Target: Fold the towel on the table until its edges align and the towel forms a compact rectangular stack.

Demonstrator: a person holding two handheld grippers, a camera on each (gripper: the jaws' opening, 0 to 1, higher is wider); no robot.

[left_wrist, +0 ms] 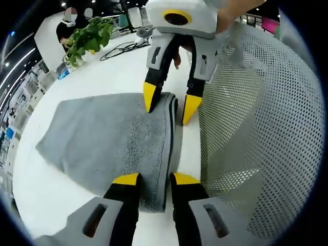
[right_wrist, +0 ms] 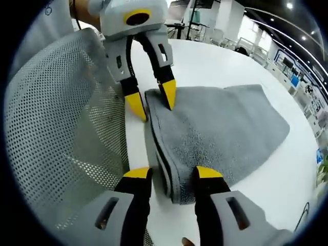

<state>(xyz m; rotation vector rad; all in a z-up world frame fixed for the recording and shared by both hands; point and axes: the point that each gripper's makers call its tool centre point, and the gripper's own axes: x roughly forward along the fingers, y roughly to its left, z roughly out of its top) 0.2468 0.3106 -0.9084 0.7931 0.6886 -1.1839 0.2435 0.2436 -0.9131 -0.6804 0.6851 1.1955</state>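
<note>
In the left gripper view, the left gripper (left_wrist: 155,179) is seen spread open astride the folded edge of the grey towel (left_wrist: 102,136) on the white counter (left_wrist: 56,205). In the right gripper view, the right gripper (right_wrist: 172,172) is likewise unclenched over that edge; if closed unevenly, layers could be missed and corners misaligned.

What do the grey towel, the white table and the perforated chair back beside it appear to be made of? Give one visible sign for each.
Towel: looks like cotton terry, matte; its surface shows a fuzzy looped pile and a woven band.
Table: smooth, slightly glossy white surface, probably laminate or painted board; the core cannot be told.
Chair back: grey mesh, likely synthetic fabric; it has regular small holes you can see through.
</note>
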